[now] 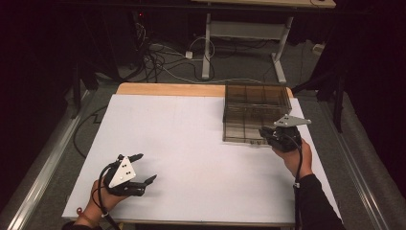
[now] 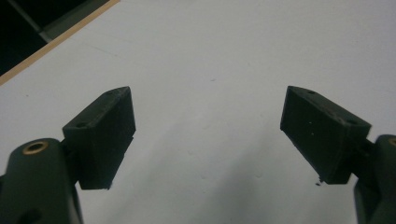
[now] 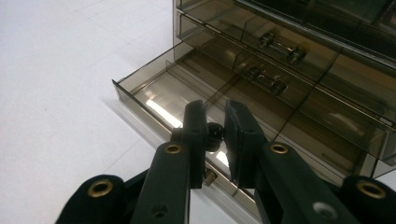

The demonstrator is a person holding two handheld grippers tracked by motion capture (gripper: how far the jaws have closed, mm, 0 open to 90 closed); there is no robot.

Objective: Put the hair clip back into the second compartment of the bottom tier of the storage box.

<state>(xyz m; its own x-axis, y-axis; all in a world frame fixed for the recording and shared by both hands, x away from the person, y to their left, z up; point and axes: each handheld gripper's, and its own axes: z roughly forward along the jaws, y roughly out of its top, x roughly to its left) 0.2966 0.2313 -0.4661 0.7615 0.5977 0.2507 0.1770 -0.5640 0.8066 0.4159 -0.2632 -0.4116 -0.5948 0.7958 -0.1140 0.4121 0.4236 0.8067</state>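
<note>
A dark room with cables on the floor surrounds your white-topped table [image 1: 191, 143], and at its far right stands a smoky translucent plastic drawer cabinet [image 1: 256, 108] with its bottom drawer [image 3: 159, 95] pulled partly out. Your right gripper [image 3: 215, 133] sits at that drawer's front — its jaws are clamped on the small dark round knob [image 3: 215, 132]. Your left gripper [image 1: 146, 168] hovers low over the bare near-left of the table, well apart from the cabinet — jaws spread wide, grasping nothing.
</note>
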